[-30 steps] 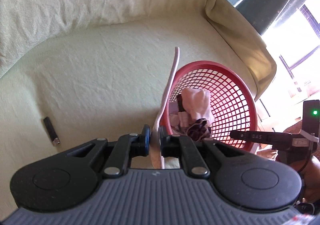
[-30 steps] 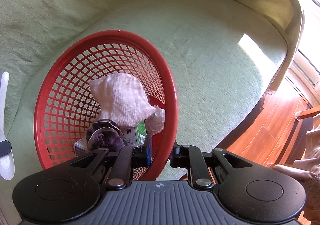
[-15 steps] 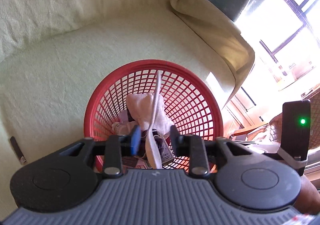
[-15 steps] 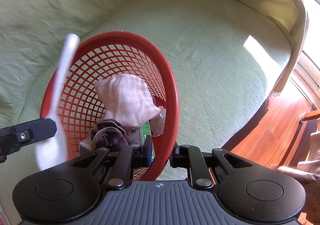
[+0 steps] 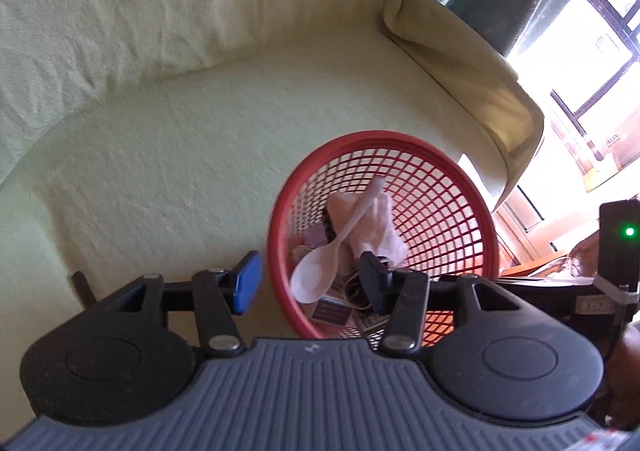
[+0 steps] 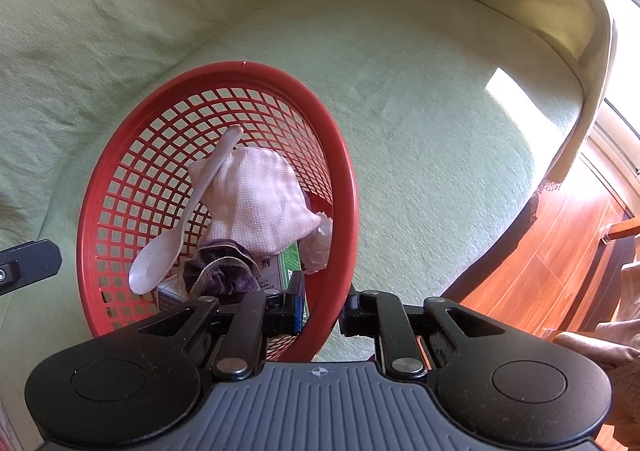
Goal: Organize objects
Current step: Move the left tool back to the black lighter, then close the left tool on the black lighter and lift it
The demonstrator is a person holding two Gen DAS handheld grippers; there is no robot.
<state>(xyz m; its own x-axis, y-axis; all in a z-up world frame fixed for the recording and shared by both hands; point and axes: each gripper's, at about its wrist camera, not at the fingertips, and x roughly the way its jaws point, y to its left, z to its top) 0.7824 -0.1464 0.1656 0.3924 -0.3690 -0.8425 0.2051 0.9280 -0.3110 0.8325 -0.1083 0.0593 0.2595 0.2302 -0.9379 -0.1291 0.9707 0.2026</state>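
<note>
now, from the left wrist, the left gripper (image 5: 310,285) had just been opening, jaws apart and empty; the spoon (image 5: 320,271) it held before lay in the basket (image 5: 486,235), so that item was stowed. from the right wrist, the right gripper (image 6: 322,313) clamped the basket's near rim on the sofa (image 6: 420,131).

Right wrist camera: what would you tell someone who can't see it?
The right gripper is shut on the red basket rim, on a green-covered sofa. Inside lie a white spoon, a pink cloth and small boxes.
</note>
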